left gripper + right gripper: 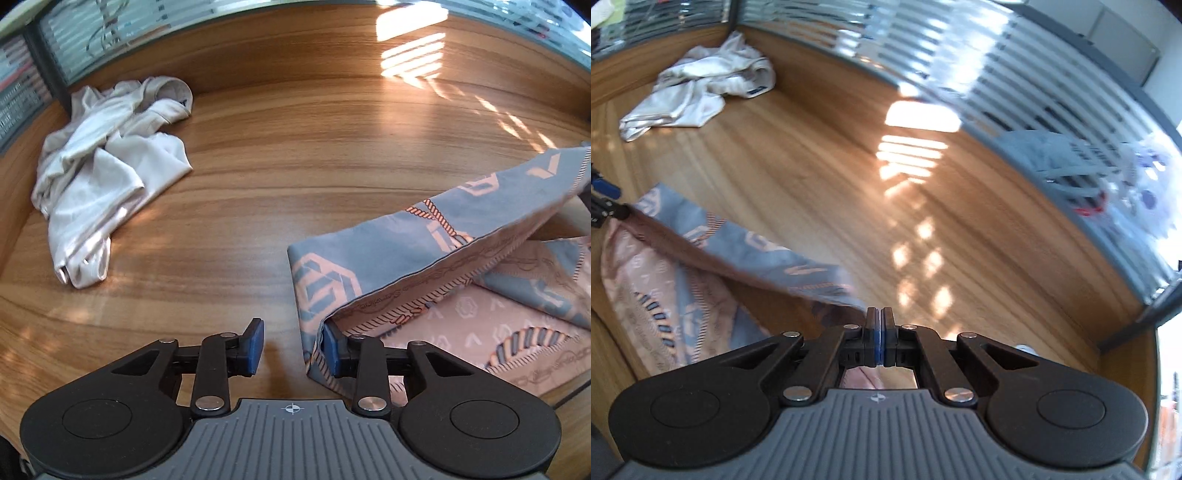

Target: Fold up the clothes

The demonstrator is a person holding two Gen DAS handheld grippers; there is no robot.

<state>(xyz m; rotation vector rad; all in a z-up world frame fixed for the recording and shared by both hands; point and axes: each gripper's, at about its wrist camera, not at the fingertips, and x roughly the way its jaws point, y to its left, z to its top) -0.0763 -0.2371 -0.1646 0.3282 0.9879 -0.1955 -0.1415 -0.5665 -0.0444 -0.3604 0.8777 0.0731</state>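
We see a patterned grey-and-peach cloth [436, 236] on the desk [277, 166], its lifted edge running left to right. Our right tongs [881, 336] pinch its right end; our left tongs [293, 345] gape, the cloth's left corner touching their right finger.

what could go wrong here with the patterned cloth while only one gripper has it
1. The left gripper is open, and the patterned cloth only drapes against its right finger, so that end could slide off and undo the fold.
2. The right gripper is shut on a thin edge of the cloth; a pull might slip it free.
3. The cloth sits close to the table edge and could drop over it.
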